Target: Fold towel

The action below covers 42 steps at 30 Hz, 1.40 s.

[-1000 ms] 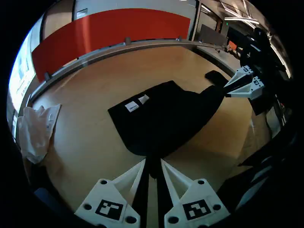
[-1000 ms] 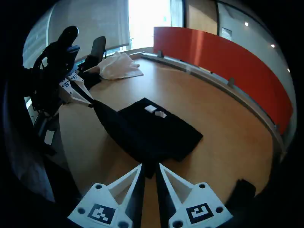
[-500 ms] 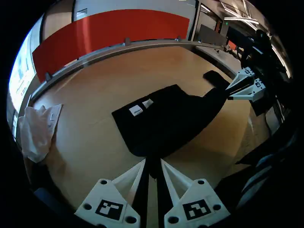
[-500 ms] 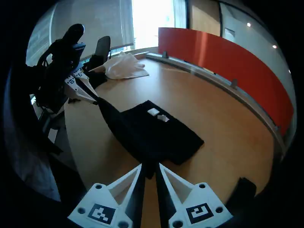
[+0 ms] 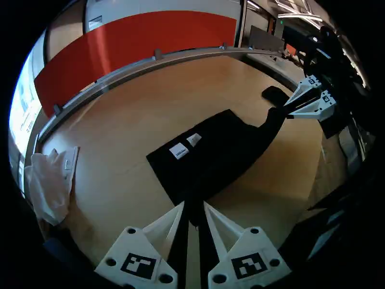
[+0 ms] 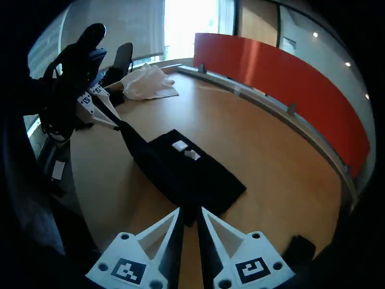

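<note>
Left gripper view, bottom centre: my left claw (image 5: 194, 213) was clenched on a corner of the black towel (image 5: 216, 149), with a strip of dark cloth pinched between both fingers. Right gripper view, bottom centre: my right claw (image 6: 191, 214) was clamped in the same way on another corner of that towel (image 6: 187, 176). Each claw also appeared in the other's view, the right claw (image 5: 288, 107) at the upper right and the left claw (image 6: 116, 125) at the left, each with a peak of fabric drawn up to its tips. Between the claws the held edge hung lifted, while the rest of the towel lay flat on the wooden table (image 5: 120, 115) at mid-frame, two white tags (image 5: 181, 150) facing up. I judged the cloth light, limp and non-slippery, sagging wherever unsupported, so the corners were the right places to take hold, carried level and taut. Farther out, a crumpled white cloth (image 5: 45, 185) sat at the left edge, a small dark object (image 5: 274, 92) lay beyond the towel, and a red panel (image 5: 134, 43) ran along the table's far side.
</note>
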{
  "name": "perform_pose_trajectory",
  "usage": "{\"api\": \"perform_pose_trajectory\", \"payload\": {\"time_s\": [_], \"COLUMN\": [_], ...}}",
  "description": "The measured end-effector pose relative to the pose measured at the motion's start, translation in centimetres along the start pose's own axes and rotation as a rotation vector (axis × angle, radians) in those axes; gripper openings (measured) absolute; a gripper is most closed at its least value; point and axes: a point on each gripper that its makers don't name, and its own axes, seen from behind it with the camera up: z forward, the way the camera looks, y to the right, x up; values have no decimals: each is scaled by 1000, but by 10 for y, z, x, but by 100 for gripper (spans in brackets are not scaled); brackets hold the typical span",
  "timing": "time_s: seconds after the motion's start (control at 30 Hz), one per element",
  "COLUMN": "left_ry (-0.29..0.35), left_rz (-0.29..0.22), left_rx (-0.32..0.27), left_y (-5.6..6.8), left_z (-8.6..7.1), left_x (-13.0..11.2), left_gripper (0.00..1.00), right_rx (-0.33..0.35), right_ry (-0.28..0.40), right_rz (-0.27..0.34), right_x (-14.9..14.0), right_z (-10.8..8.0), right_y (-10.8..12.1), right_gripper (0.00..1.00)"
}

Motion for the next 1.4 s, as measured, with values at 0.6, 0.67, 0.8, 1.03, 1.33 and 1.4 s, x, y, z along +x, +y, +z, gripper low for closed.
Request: {"api": "perform_pose_trajectory", "payload": {"time_s": [0.6,0.67,0.8,1.03,1.33,1.4], "left_ry": [-56,-61,-68,-77,-78,-78], "left_rz": [71,69,61,42,24,22], "left_rx": [-8,-9,-9,-4,27,37], "left_y": [-25,-26,-28,-35,-50,-53], "left_z": [53,56,63,77,100,105], "left_x": [26,26,25,23,21,21], "left_gripper": [12,12,12,12,20,24], "right_rx": [-47,-44,-42,-36,-38,-44], "right_ry": [-52,-58,-70,-94,-123,-131], "right_rz": [-4,5,23,38,57,63], "right_x": [5,3,-1,-6,-16,-18], "right_z": [38,42,50,64,84,89], "right_y": [54,56,61,66,72,73], "right_gripper": [18,18,18,18,18,18]}}
